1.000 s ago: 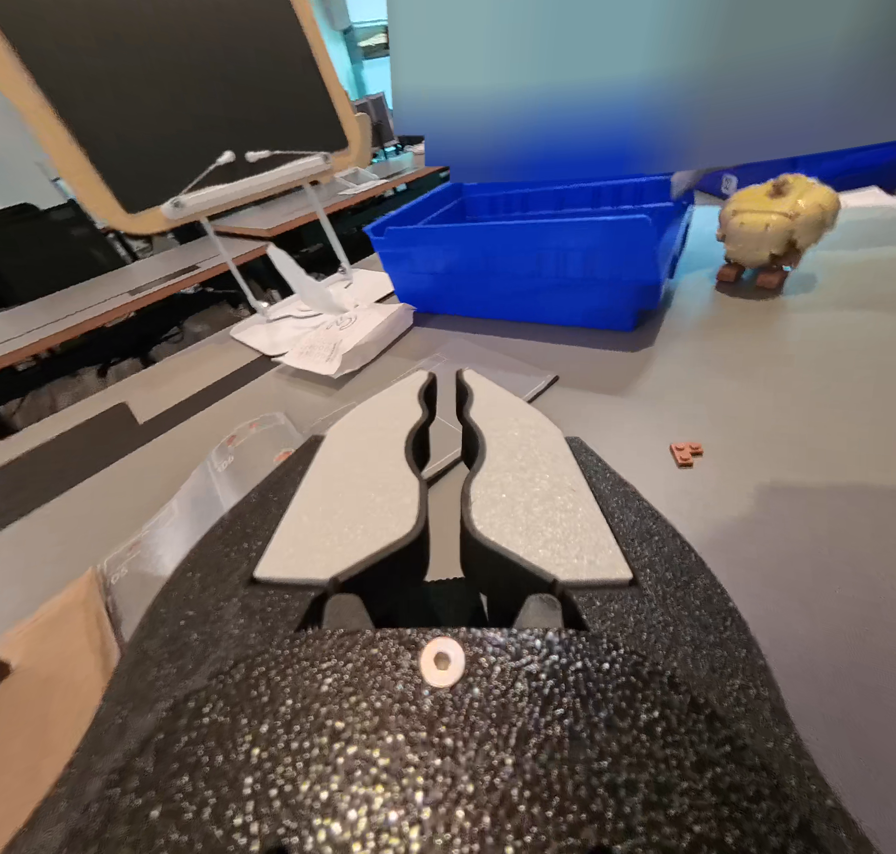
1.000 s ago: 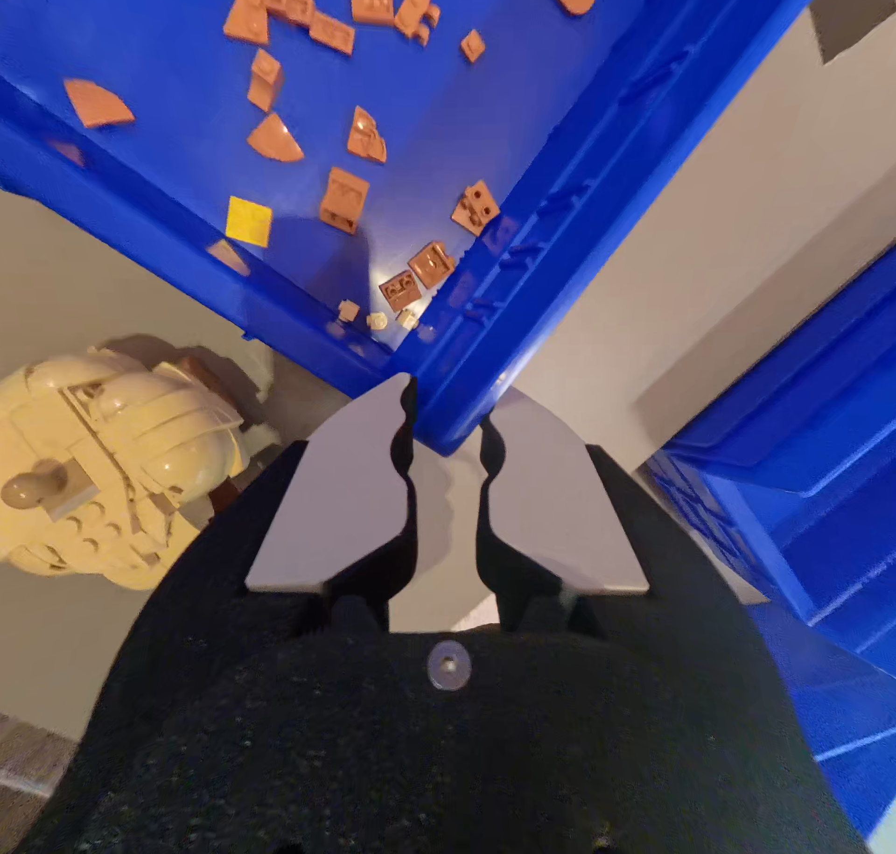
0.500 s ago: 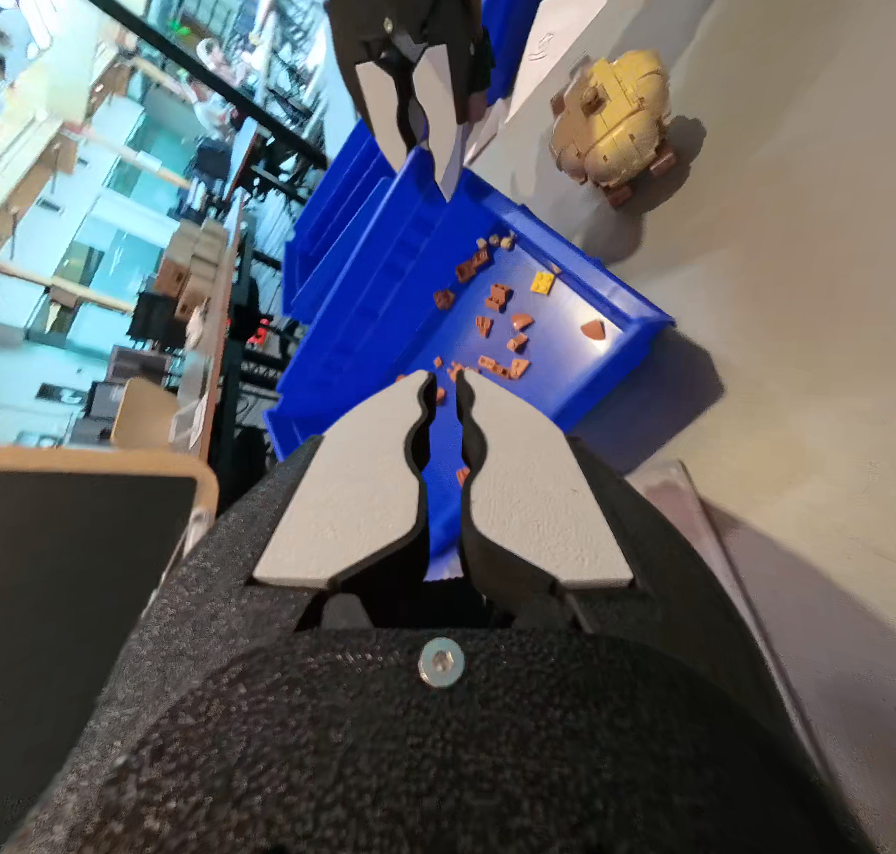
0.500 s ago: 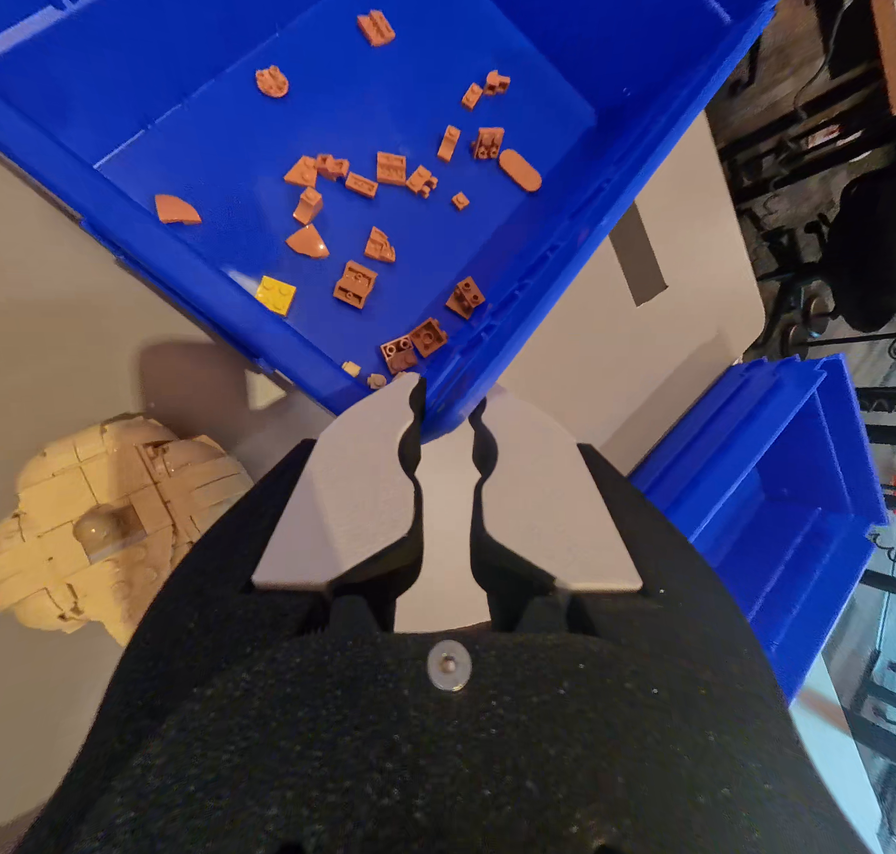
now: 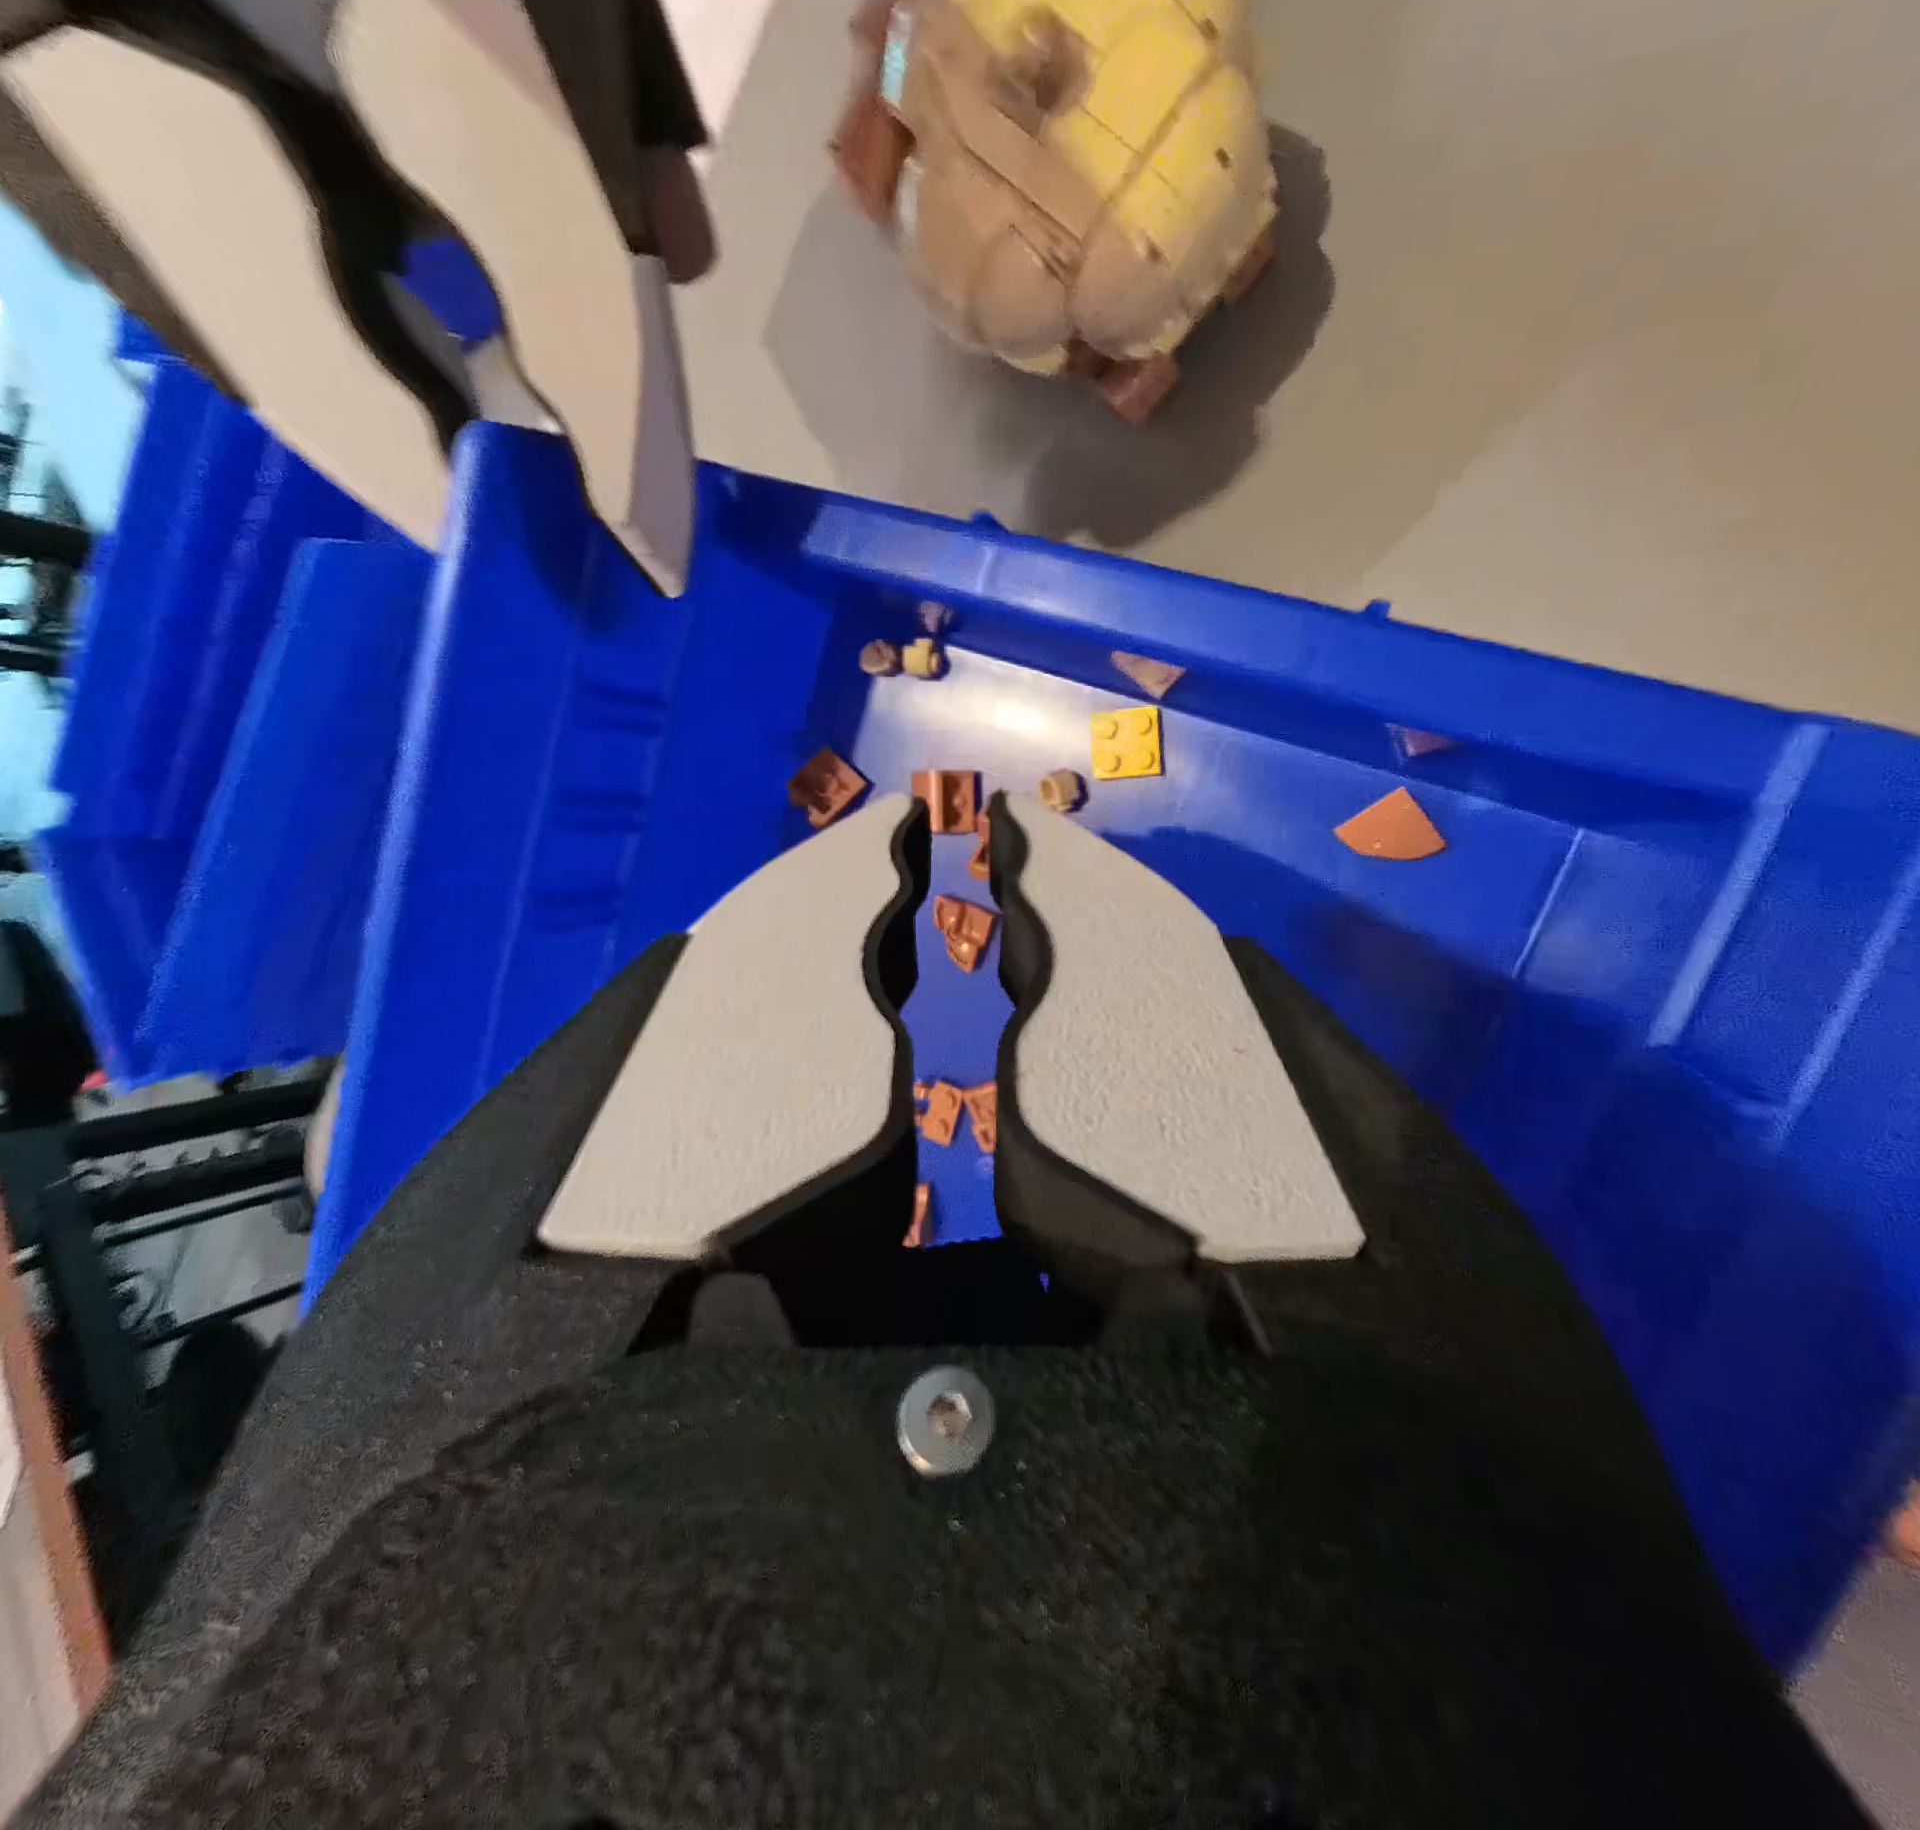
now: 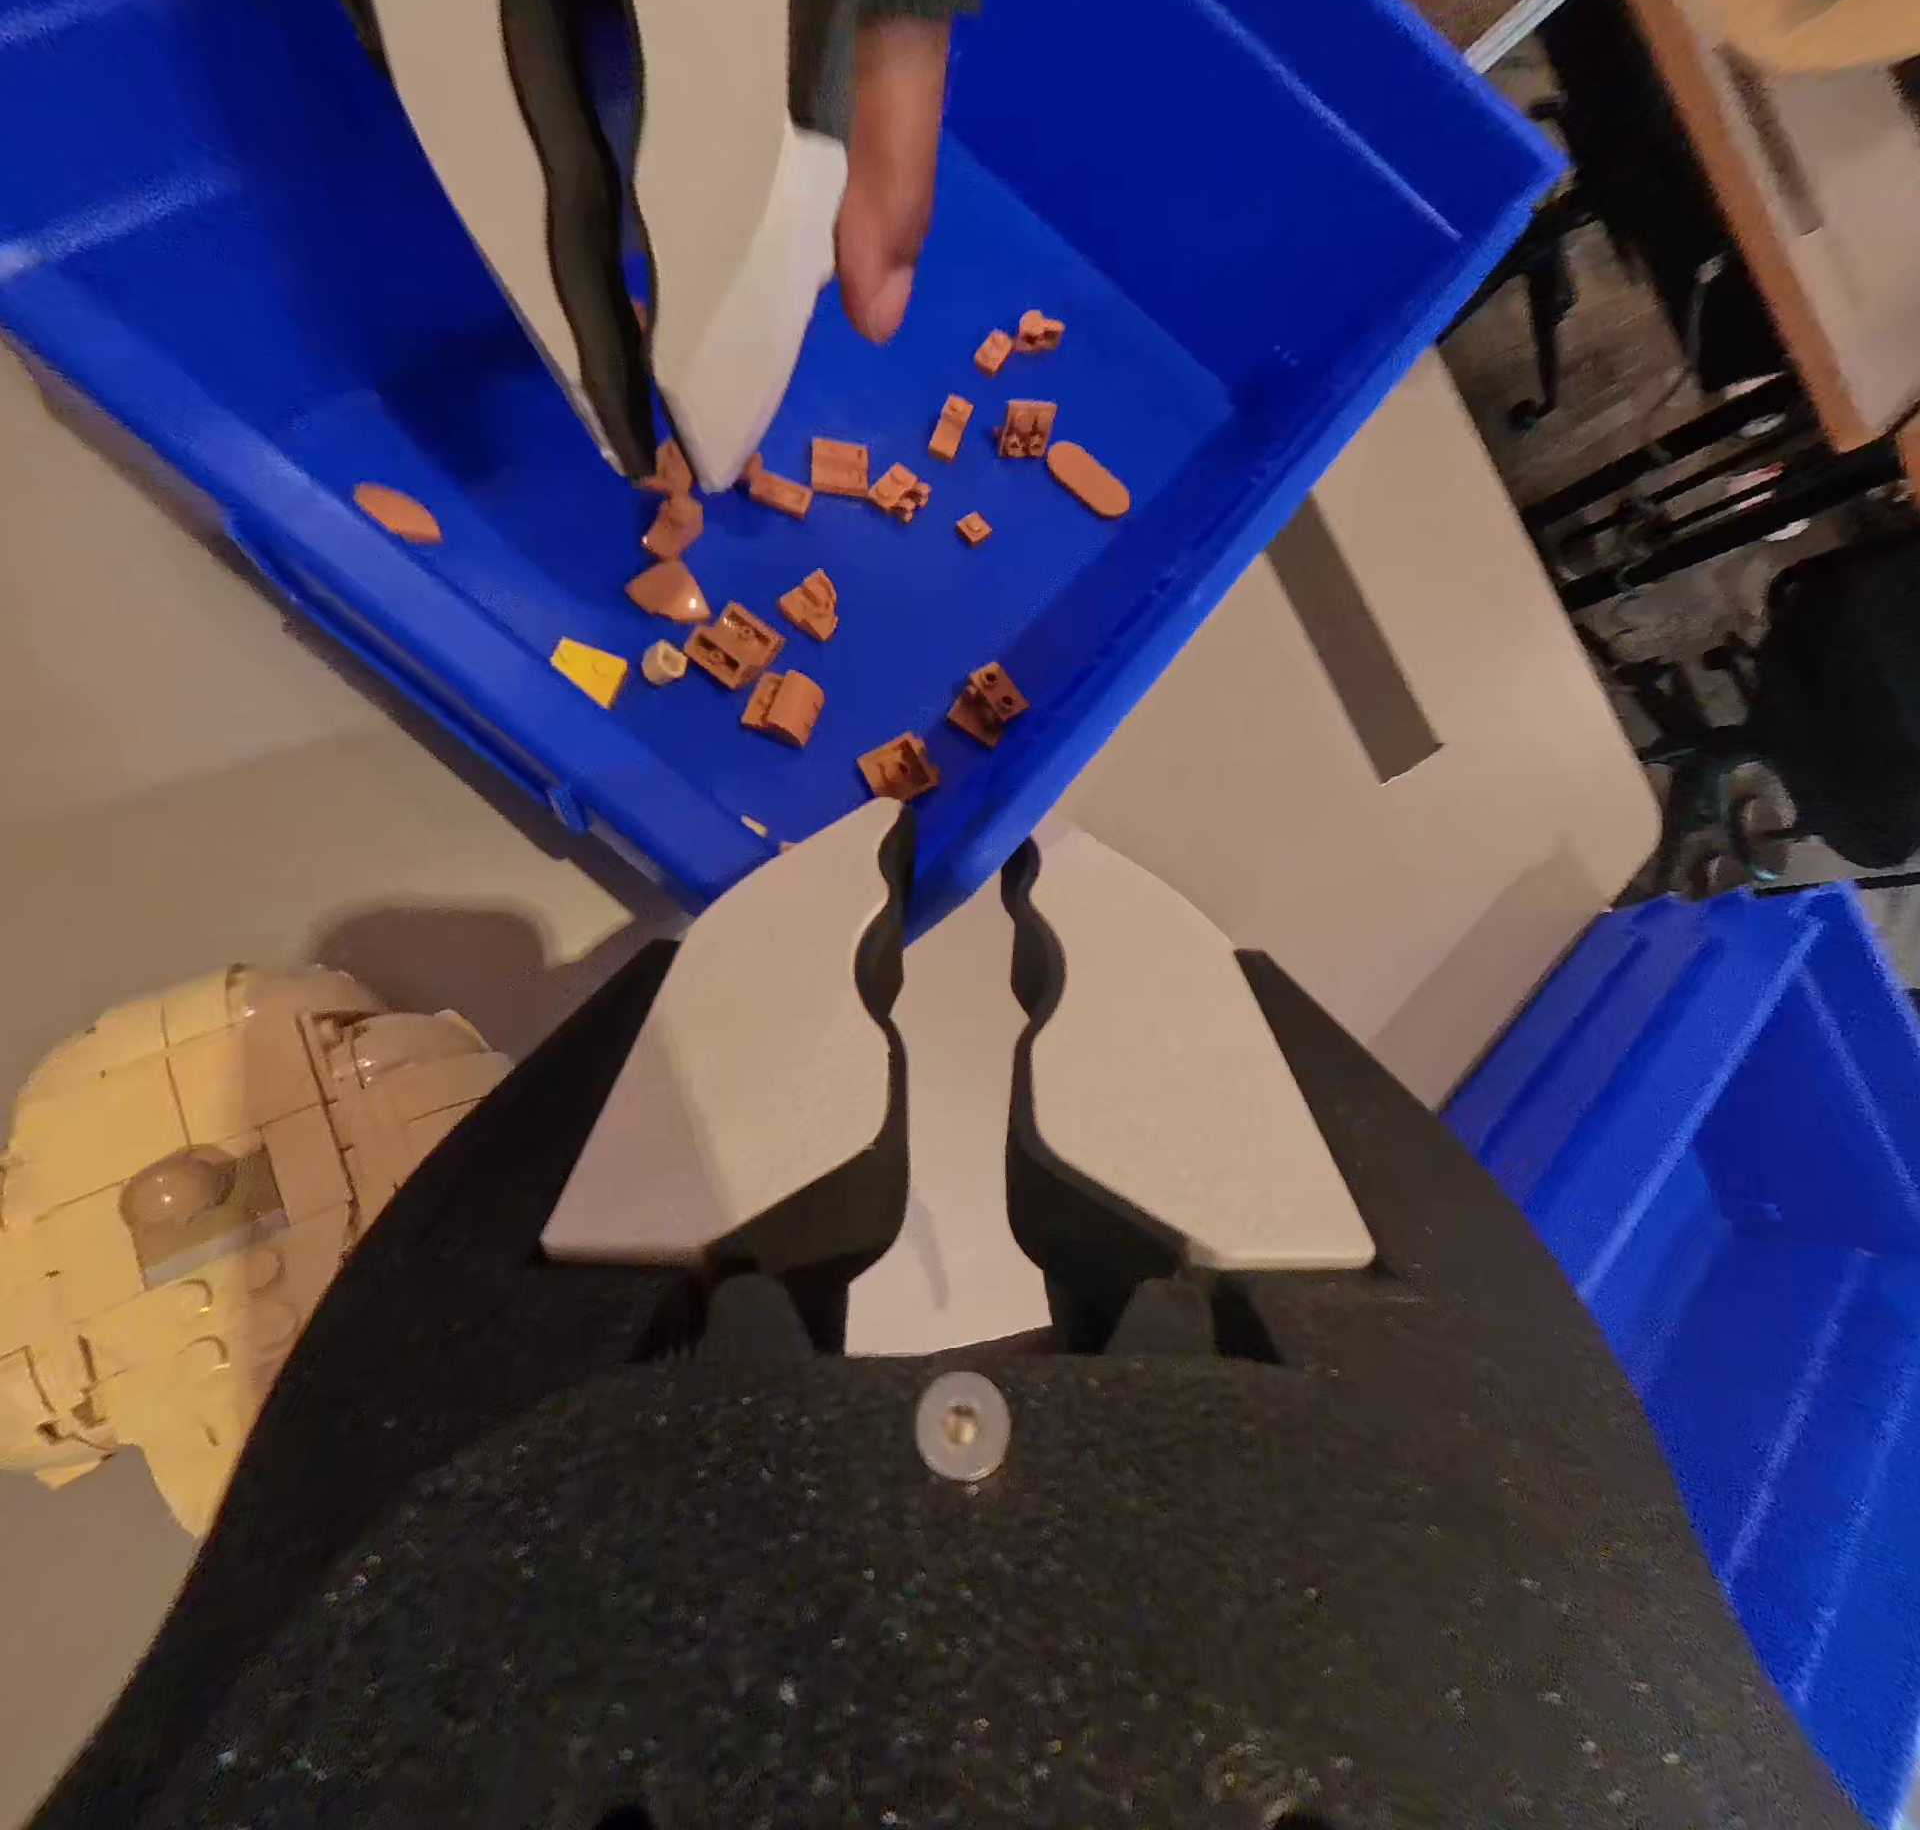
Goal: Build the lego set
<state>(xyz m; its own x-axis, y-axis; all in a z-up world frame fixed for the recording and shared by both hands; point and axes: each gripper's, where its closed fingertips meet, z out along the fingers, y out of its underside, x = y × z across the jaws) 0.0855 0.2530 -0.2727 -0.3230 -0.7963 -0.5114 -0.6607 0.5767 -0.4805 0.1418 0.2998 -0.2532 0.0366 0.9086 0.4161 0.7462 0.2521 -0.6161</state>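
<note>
Left gripper (image 5: 954,812) lowered into bin (image 5: 1351,627), bricks (image 5: 961,933) between jaws

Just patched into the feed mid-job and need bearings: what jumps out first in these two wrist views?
A blue bin scattered with small brown bricks and one yellow plate fills both views. The right gripper clamps the bin's near corner, while the left gripper reaches down among the bricks. Beside the bin on the grey table stands a tan brick-built model.
</note>
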